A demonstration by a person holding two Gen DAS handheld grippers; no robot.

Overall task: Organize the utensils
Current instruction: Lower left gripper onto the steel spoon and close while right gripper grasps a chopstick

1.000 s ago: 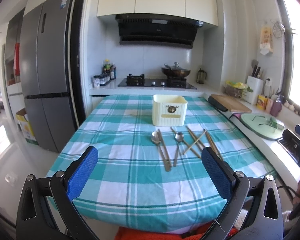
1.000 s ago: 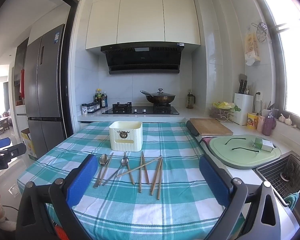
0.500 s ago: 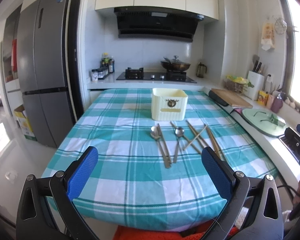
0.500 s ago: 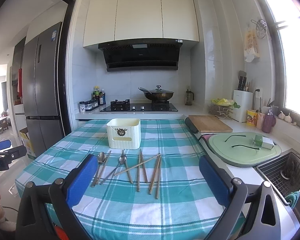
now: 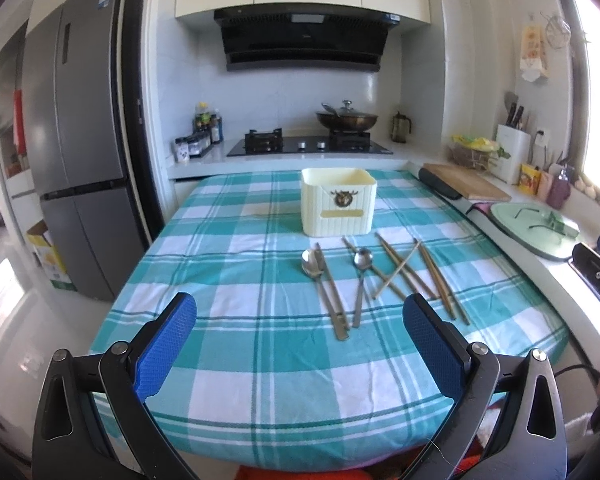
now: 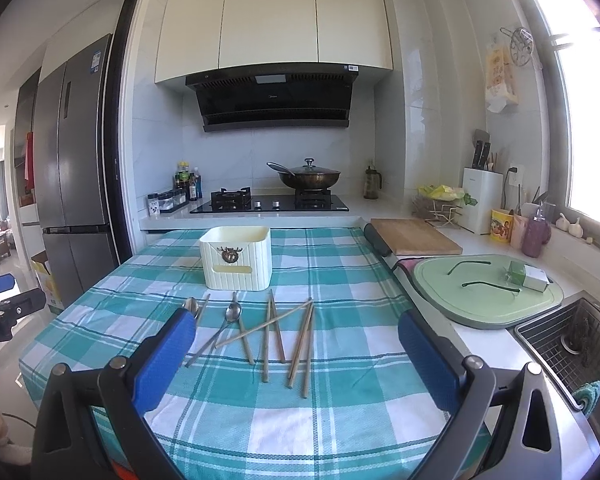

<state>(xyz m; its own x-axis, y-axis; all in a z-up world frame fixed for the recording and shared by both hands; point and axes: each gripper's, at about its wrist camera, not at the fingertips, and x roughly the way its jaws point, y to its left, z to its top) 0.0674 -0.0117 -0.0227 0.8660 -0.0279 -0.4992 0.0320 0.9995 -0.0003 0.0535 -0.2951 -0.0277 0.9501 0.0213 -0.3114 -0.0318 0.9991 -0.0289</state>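
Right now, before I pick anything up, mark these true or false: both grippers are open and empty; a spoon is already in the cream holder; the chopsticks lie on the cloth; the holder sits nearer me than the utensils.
1. The left gripper and right gripper are open and empty. True.
2. A spoon is already in the cream holder. False: both visible spoons lie on the tablecloth.
3. The chopsticks lie on the cloth. True.
4. The holder sits nearer than the utensils. False: it stands beyond them.
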